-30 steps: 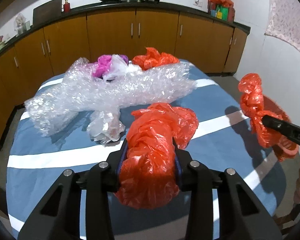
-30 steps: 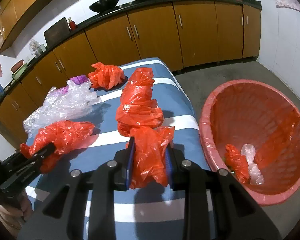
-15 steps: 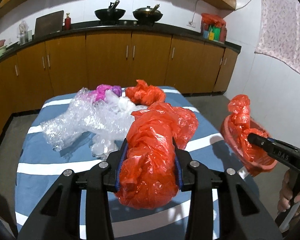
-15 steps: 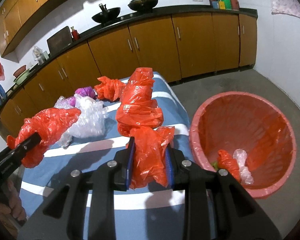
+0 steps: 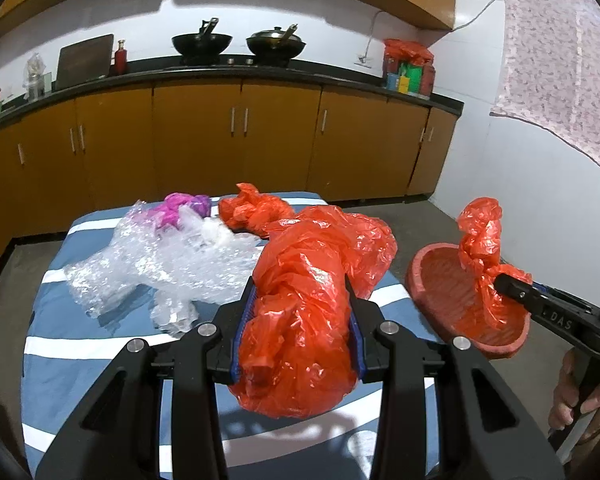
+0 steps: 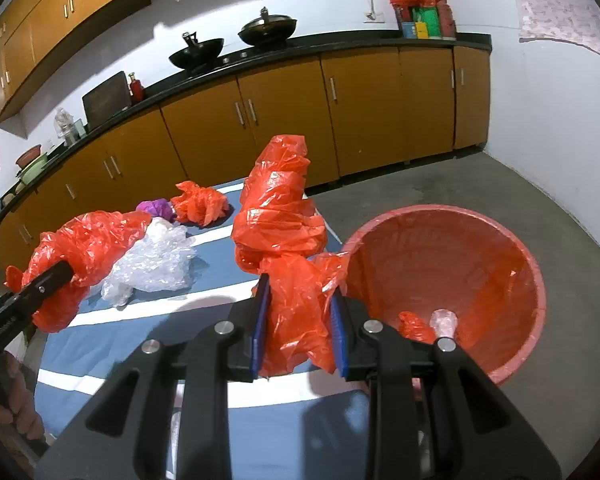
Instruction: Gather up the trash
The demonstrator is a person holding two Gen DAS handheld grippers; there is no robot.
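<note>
My left gripper (image 5: 298, 332) is shut on a crumpled red plastic bag (image 5: 308, 300) and holds it above the blue striped table (image 5: 80, 340). My right gripper (image 6: 298, 324) is shut on another long red plastic bag (image 6: 284, 224), held up beside the red basket (image 6: 512, 264) on the floor. The basket holds a red scrap (image 6: 414, 326) and a clear scrap (image 6: 444, 320). In the left wrist view the right gripper's bag (image 5: 480, 248) hangs over the basket (image 5: 432, 280).
On the table lie bubble wrap (image 5: 160, 264), a purple bag (image 5: 180, 208) and one more red bag (image 5: 256, 212). Brown cabinets (image 5: 236, 136) with a black counter and two woks (image 5: 202, 42) stand behind. The concrete floor (image 6: 520, 184) surrounds the basket.
Both grippers have risen with their red bags, so the table looks farther below. The right gripper has moved closer over the basket.
</note>
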